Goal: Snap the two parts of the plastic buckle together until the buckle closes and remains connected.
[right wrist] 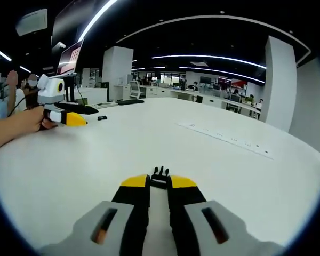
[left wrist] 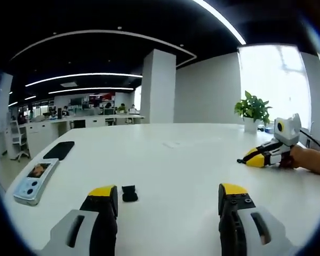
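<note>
Right gripper [right wrist: 159, 183] jaws nearly closed on the black pronged plastic buckle half [right wrist: 159, 176]. Left gripper [left wrist: 169, 198] wide open, empty; should square up on the small black socket half [left wrist: 129, 193] before gripping.

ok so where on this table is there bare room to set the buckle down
Bare white tabletop lies between the left gripper and the potted plant. The left side is crowded: buckle socket, phone, black phone. The right gripper grips the pronged buckle part.

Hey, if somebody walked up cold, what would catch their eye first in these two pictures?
Probably the right gripper, nearly shut on a black buckle piece on the white table. Next, the left gripper standing open, with the other buckle piece on the table beside one jaw and a phone near the edge.
</note>
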### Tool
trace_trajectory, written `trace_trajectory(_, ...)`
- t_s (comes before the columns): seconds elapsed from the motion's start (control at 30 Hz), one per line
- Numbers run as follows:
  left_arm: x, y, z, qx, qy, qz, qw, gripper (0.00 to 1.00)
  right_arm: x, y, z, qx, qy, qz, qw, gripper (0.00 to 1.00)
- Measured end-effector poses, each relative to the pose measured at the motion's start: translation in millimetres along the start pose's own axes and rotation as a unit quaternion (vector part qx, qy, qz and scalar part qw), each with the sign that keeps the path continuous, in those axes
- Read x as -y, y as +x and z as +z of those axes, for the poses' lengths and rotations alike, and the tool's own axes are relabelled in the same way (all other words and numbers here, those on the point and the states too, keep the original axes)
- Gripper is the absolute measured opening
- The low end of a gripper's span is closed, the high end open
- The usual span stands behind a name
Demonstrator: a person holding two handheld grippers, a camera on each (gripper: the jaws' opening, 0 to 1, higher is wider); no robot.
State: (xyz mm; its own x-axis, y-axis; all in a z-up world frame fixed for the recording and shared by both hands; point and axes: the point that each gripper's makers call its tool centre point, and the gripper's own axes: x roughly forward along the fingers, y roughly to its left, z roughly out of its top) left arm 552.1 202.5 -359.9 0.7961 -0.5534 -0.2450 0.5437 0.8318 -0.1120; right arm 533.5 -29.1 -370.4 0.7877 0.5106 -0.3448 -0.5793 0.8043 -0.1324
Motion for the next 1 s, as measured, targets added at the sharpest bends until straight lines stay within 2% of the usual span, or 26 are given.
trace_trajectory(0.2,2.4,-3,-5.9,-0.01,0.0,0.004,0.9999,0.78,0,1,1.1,0.0,-0.002,0.002,1.0,0.13)
trace_trajectory(0.63,-3.1,5,-15.3,-0.041,-0.005,0.016,0.999,0.78,-2,0,0.6,0.002,-0.008,0.002,1.0,0.13)
trace_trajectory(0.9,-1.1,6,-19.3,-0.05,0.006,0.011,0.9986,0.78,-2,0,0.4,0.002,-0.009,0.002,1.0,0.13)
trace_trajectory(1.0,1.5,5,-21.9,-0.056,0.022,0.011,0.9982,0.78,-1,0,0.7,0.003,-0.012,0.001,0.9999,0.13)
